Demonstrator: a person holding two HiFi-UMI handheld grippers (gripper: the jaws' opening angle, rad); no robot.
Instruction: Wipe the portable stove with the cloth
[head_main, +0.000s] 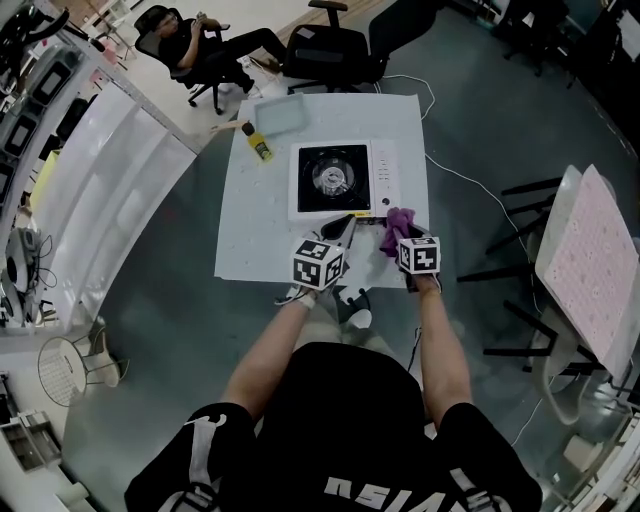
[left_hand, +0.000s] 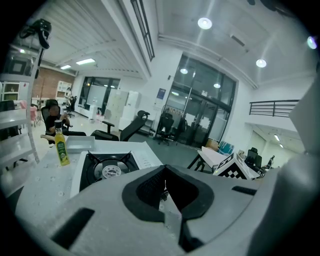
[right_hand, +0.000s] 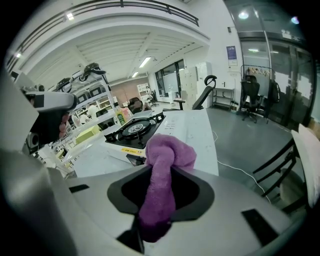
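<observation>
Purple cloth (right_hand: 162, 167) clamped in right tool (head_main: 404, 238), beside stove (head_main: 335, 180).

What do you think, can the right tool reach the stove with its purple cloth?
Probably yes. The right tool, shut on the purple cloth, is right by the portable stove's near edge, with nothing between them.

Colours noted, stove table.
Cloth (right_hand: 165, 165) purple; stove (head_main: 380, 180) white with black burner panel (head_main: 333, 178); bottle (head_main: 259, 143) yellow, green label; table (head_main: 250, 230) white; marker cubes (head_main: 318, 263) black-and-white squares; floor (head_main: 480, 130) grey; shirt (head_main: 340, 420) black, white lettering.
</observation>
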